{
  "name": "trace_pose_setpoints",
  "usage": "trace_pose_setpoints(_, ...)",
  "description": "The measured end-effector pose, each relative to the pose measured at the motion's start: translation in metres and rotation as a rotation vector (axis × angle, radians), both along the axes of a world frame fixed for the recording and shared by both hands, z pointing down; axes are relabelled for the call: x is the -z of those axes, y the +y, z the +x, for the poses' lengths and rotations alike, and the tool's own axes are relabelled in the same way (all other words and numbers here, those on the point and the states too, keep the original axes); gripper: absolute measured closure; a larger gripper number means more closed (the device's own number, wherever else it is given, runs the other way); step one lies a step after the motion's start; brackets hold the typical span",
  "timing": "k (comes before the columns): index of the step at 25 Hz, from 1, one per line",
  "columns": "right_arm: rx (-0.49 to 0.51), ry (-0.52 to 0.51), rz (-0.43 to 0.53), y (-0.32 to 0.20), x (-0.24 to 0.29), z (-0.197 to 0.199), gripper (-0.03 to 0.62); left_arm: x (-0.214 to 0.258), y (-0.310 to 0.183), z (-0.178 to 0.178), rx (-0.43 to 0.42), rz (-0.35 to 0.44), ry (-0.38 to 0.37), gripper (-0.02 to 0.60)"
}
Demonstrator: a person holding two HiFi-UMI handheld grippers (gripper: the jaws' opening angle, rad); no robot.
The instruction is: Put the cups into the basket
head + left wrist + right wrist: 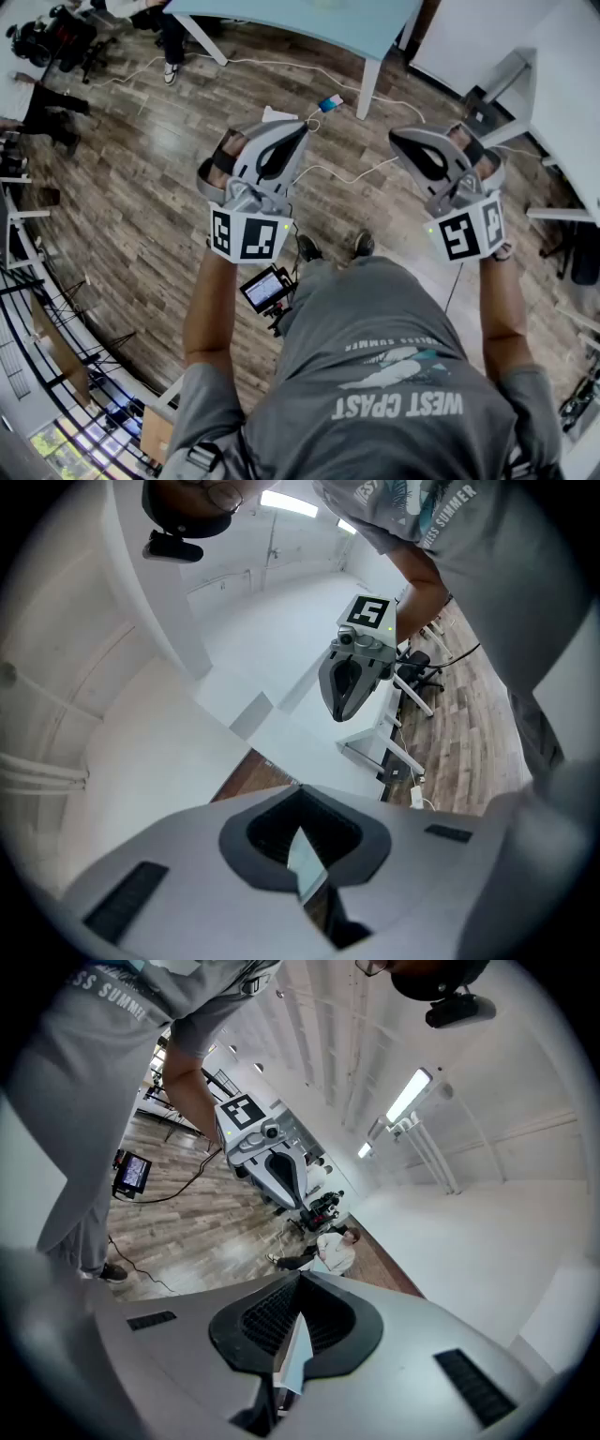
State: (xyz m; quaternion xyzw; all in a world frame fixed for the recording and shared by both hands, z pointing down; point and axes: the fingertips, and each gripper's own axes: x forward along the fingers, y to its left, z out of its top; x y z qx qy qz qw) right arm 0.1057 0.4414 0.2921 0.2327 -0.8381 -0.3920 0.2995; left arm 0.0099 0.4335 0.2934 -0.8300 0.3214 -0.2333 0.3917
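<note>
No cup and no basket shows in any view. I hold both grippers up at chest height over the wooden floor (141,187). In the head view my left gripper (298,131) and my right gripper (398,139) tilt their tips toward each other, apart. In the left gripper view the left gripper's (302,803) jaws meet with nothing between them, and the right gripper (352,682) hangs across from it. The right gripper view shows the right gripper's (300,1283) jaws pressed together and empty, with the left gripper (277,1171) opposite.
A light blue table (309,19) stands ahead, with white desks (562,84) to the right. Cables (352,176) and a small blue device (329,102) lie on the floor. A small monitor (269,288) hangs at my waist. A person (328,1249) sits on the floor farther off.
</note>
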Motion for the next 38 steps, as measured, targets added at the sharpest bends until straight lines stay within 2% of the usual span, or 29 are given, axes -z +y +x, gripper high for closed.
trace_pose_setpoints(21, 0.01, -0.041, -0.025, -0.003, 0.003, -0.003, 0.58, 0.0, -0.002, 0.003, -0.006, -0.021, 0.017, 0.584)
trace_pose_setpoints(38, 0.04, -0.082, -0.001, -0.018, 0.003, 0.043, 0.58, -0.003, -0.013, 0.063, 0.0, -0.03, -0.02, 0.584)
